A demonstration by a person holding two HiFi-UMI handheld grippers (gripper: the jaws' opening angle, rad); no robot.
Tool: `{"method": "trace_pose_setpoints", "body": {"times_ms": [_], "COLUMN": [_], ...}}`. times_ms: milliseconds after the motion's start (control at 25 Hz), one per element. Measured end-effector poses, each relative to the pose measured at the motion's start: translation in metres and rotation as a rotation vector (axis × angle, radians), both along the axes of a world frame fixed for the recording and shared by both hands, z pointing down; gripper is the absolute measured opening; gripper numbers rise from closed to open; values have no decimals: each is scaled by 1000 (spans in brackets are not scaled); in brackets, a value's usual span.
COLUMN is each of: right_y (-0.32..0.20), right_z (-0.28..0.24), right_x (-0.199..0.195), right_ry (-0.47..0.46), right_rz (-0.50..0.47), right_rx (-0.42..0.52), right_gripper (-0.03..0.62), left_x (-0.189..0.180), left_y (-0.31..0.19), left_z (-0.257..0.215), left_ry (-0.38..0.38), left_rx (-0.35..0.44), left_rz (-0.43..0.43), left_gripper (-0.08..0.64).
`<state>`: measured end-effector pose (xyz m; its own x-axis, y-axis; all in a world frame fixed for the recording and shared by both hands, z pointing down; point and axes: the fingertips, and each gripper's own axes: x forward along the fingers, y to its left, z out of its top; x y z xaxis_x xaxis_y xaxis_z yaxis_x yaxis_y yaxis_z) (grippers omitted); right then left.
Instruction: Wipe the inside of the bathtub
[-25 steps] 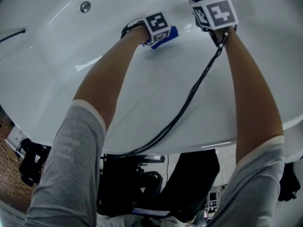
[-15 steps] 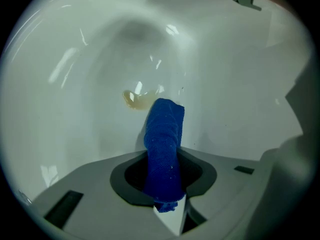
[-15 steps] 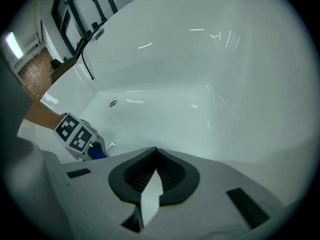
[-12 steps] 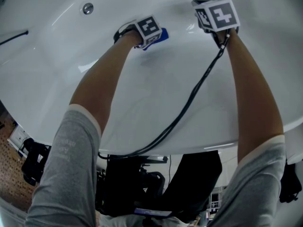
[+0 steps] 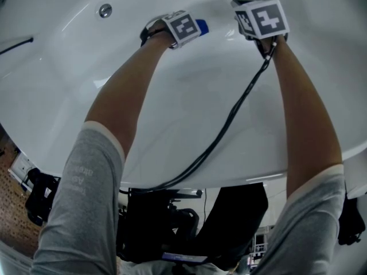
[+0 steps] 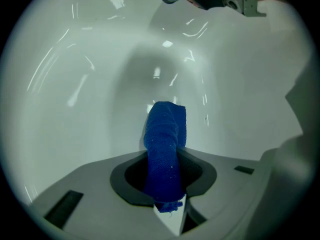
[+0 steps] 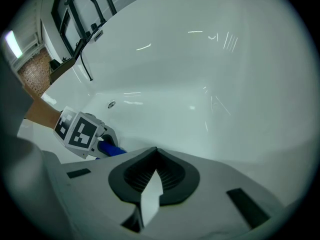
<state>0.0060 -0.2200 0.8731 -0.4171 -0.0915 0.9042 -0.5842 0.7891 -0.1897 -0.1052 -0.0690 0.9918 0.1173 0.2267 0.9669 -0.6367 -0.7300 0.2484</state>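
Head view, bottom centre: dark jumble of black gear [image 5: 172, 222], too murky to tell what it is. Lower left: black bag-like item [image 5: 40, 196] next to brickwork [image 5: 8, 208]. Another black item [image 5: 350, 222] at the right edge. Thin black cord [image 5: 14, 44] comes in at the left edge, higher up.

Right gripper view, top left: black curved pipe [image 7: 82, 6] beside black bars [image 7: 107, 3]. Brickwork shows below them, w/ a bright window [image 7: 11, 44] at far left.

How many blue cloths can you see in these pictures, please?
1: a rolled blue terry cloth clamped in the left claw, pointing at the white bathtub's inner wall. The right claw is shut on nothing. Another could lie hidden under the person's forearms.
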Motion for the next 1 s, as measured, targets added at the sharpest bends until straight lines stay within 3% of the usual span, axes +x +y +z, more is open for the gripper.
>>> {"method": "trace_pose_setpoints", "body": {"times_ms": [240, 480, 600, 840, 1000], "right_y": [-2, -2, -2, -4, -1], "right_z": [-4, -1, 0, 1, 1], "right_x": [4, 9, 9, 7, 7], "right_ry": [-5, 3, 3, -8, -20], "right_rz": [-4, 8, 12, 26, 36], "right_rx": [16, 14, 12, 13, 13], "right_gripper": [9, 9, 9, 9, 9], "left_x": [-11, -4, 9, 50, 63], "left_y": [-53, -47, -29, 8, 18], "left_z": [-1, -2, -1, 4, 2], "left_ry": [-33, -6, 1, 109, 137], "left_rx": [235, 253, 265, 186, 168], "left_rz": [-14, 0, 60, 129, 175], "left_gripper": [117, 118, 117, 118, 118]}}
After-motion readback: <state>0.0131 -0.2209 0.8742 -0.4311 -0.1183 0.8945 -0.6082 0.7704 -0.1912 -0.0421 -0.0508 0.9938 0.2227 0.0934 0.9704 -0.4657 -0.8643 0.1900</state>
